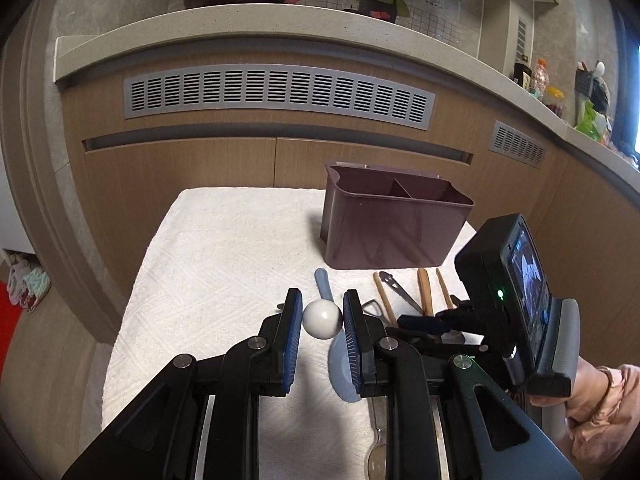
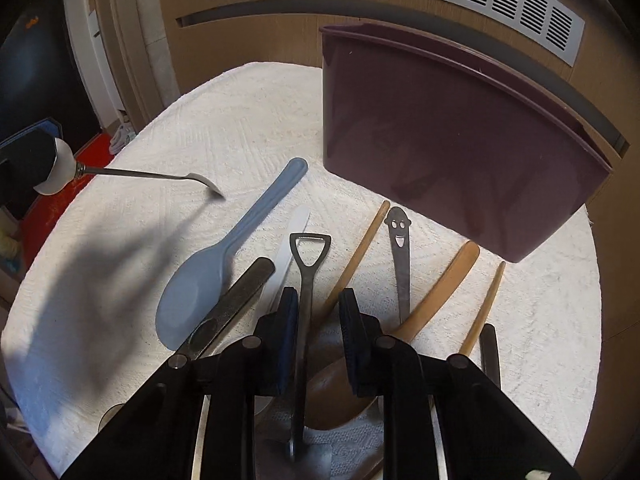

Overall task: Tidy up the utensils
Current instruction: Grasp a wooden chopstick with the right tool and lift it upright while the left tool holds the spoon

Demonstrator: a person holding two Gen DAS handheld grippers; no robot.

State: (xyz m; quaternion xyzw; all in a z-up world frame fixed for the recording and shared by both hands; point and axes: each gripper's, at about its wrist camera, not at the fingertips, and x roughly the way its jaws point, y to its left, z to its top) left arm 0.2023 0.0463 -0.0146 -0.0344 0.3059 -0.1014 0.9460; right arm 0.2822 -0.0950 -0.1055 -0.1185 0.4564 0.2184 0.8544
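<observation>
Left claw pinches the white-knobbed utensil short of the caddy, right claw spread; round knob could roll out of pads.

A: How is the left gripper set?
B: Level, with its blue pads pressed on a white ball-ended handle.
A: The right gripper?
B: Angled downward, jaws parted around a thin metal handle, not gripping. A hand holds its grip.
</observation>
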